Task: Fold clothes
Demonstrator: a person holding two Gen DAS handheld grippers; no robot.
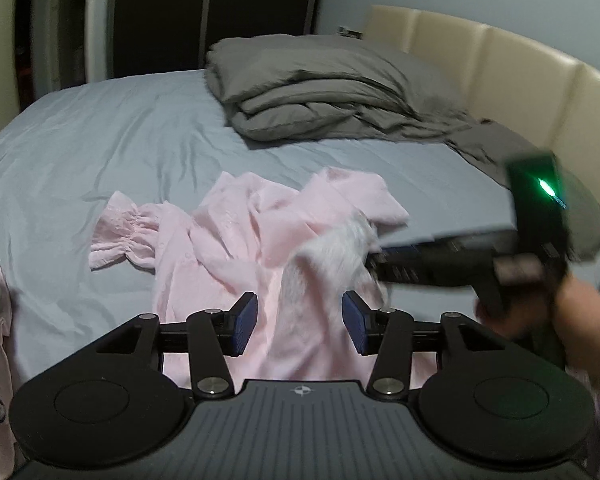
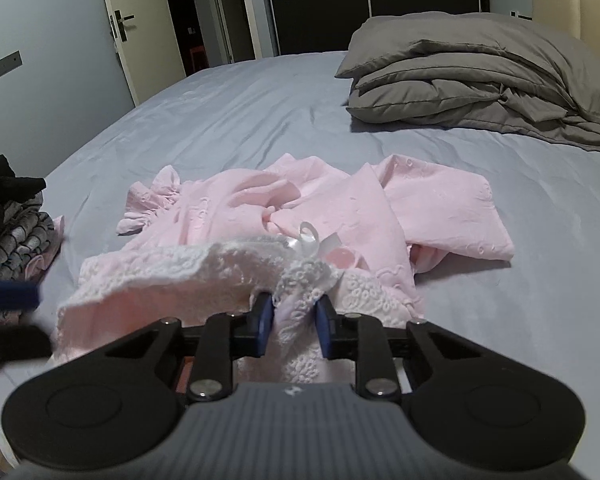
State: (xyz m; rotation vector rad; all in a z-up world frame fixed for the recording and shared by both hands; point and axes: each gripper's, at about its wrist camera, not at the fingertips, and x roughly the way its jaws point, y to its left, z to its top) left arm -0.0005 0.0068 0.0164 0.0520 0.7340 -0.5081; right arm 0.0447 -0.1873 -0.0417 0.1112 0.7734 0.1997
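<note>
Pink embroidered cotton garment [image 2: 300, 216] lies crumpled near the grey-sheeted bed's [image 2: 228, 120] near edge; our right gripper [image 2: 290, 330] pinches its white lace trim [image 2: 204, 268], our left gripper [image 1: 298, 322] gapes above it.

The garment [image 2: 300, 216] lies crumpled on the bed [image 2: 228, 120] in front of me, near its front edge. Behind it to the right, a folded duvet [image 2: 480, 76] sits by the headboard [image 1: 500, 64]. A pile of clothes [image 2: 16, 228] lies to the garment's left. My right gripper [image 2: 290, 320] clamps the garment's near edge; my left gripper [image 1: 300, 322] hangs over it, spread apart.
</note>
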